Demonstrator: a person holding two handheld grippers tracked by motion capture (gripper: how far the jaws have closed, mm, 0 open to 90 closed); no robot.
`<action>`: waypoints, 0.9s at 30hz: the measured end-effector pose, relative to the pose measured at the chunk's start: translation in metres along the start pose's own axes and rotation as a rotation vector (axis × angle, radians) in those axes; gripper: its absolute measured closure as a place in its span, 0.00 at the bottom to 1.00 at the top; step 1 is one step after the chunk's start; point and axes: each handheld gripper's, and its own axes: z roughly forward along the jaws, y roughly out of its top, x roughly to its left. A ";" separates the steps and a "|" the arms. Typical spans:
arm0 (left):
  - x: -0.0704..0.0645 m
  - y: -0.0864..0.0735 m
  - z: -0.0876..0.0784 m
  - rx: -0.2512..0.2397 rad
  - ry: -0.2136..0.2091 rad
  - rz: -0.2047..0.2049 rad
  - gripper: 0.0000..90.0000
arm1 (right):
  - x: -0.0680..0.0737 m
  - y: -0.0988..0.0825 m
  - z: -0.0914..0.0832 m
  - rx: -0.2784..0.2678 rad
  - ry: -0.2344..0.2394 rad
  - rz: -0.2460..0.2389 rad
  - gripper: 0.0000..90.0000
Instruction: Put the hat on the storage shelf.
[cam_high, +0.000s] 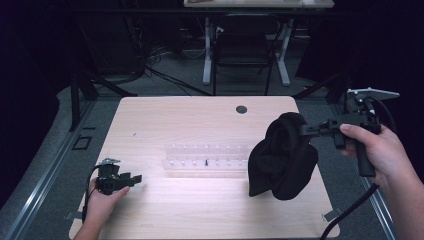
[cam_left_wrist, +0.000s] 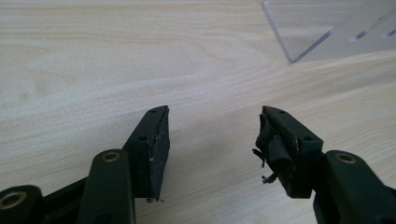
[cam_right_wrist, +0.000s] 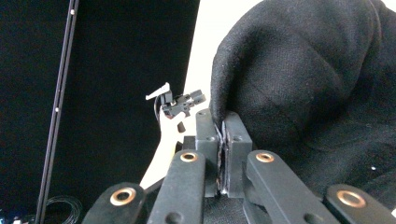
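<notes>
Right tongs (cam_high: 306, 131) are clamping a black cloth (cam_high: 282, 157), lifted beside the rack (cam_high: 207, 159); left tongs (cam_high: 135, 178) are resting apart, empty; placing seemingly remains.

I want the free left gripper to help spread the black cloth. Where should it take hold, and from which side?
Probably the lower hanging edge of the black cloth, approached from the table's left. The right gripper pinches its top edge, so the cloth droops in a bunch toward the table. The left gripper, open, already sits on that side.
</notes>
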 end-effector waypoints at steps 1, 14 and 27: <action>0.000 0.000 0.000 0.003 -0.002 0.001 0.48 | 0.002 0.002 0.001 -0.001 -0.003 -0.001 0.97; 0.000 0.000 0.000 -0.002 -0.003 -0.002 0.48 | 0.025 0.023 0.016 0.006 0.023 0.013 0.97; 0.001 0.000 0.000 -0.014 -0.005 -0.007 0.48 | 0.045 0.043 0.047 0.005 0.034 -0.017 0.97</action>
